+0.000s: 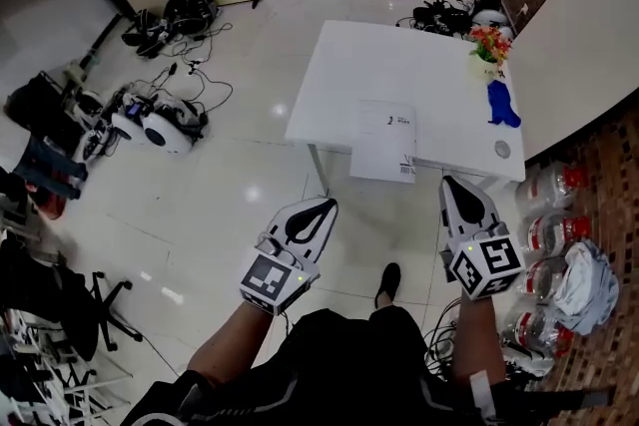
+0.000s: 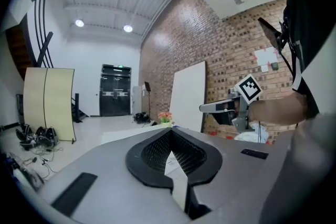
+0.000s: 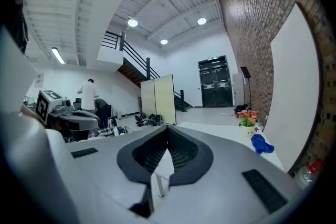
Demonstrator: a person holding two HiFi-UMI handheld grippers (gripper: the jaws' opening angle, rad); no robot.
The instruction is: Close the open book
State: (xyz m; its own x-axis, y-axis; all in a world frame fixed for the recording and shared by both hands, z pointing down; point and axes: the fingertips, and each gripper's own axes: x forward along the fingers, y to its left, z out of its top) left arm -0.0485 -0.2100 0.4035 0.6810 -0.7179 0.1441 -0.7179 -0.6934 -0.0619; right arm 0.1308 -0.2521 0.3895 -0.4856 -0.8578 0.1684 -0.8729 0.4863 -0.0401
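A white book [image 1: 384, 140] lies flat at the near edge of the white table [image 1: 349, 80], its near end slightly past the edge; I cannot tell whether it is open. My left gripper [image 1: 324, 205] hangs over the floor short of the table, jaws together and empty, as its own view confirms [image 2: 169, 136]. The right gripper [image 1: 454, 183] is level with it on the right, also shut with nothing held [image 3: 167, 134]. Both point toward the table and touch nothing. Each gripper shows in the other's view: the right gripper [image 2: 218, 107] and the left gripper [image 3: 68, 119].
A flower pot [image 1: 489, 45], a blue object [image 1: 502, 105] and a small round disc [image 1: 502, 149] line the table's right side. Large water bottles [image 1: 544, 234] stand by the brick wall. Cables and gear [image 1: 150, 120] litter the floor at left, with a chair [image 1: 100, 299].
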